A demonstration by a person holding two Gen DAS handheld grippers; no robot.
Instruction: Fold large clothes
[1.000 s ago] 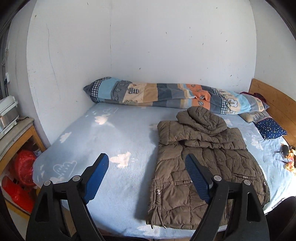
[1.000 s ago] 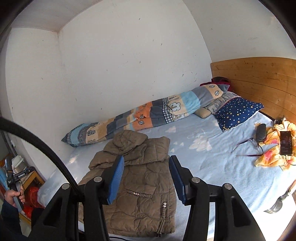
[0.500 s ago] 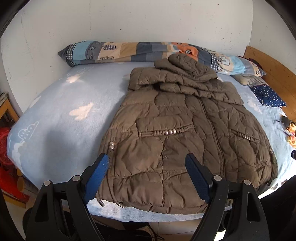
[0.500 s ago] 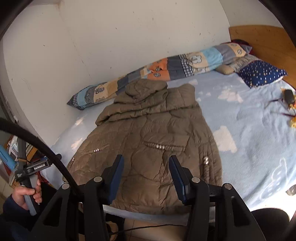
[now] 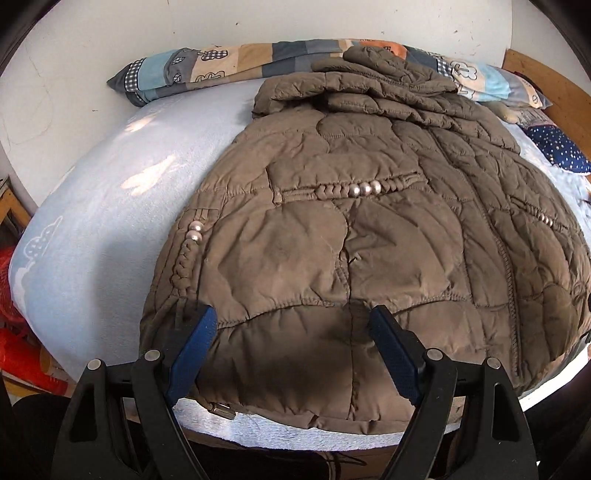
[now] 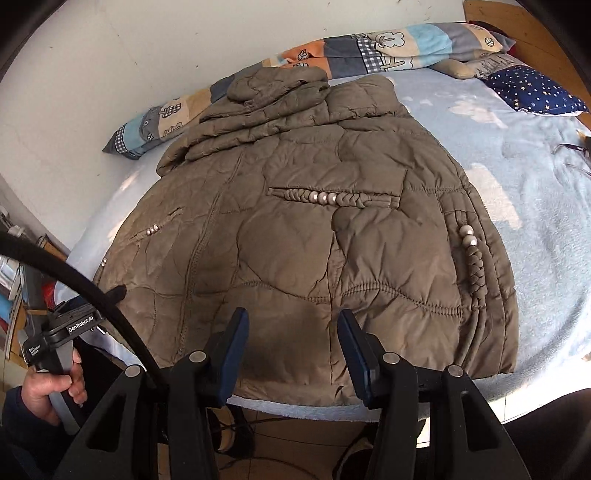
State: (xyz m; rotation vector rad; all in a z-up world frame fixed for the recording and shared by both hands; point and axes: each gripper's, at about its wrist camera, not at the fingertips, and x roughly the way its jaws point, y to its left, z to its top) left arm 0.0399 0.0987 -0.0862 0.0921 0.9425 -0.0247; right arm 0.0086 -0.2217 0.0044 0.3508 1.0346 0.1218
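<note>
A large brown quilted hooded jacket [image 5: 351, 229] lies flat on a light blue bed sheet [image 5: 92, 229], hood at the far end and hem at the near bed edge. It fills the right wrist view too [image 6: 295, 229]. My left gripper [image 5: 291, 317] is open and empty, just above the hem near the jacket's left side. My right gripper [image 6: 291, 321] is open and empty, above the hem near the jacket's right half. The left gripper's handle and the hand holding it [image 6: 51, 369] show at lower left in the right wrist view.
A long patchwork bolster [image 5: 229, 70] lies along the wall behind the jacket. A dark blue starred pillow [image 6: 532, 88] and a wooden headboard [image 6: 517, 22] are at the right. Red bags [image 5: 14, 332] sit on the floor at the left. The bed's near edge [image 6: 295, 410] is right below the grippers.
Both grippers have moved down and in towards the bed, so the jacket's hem is now right under the open fingers. The jacket has not moved.
</note>
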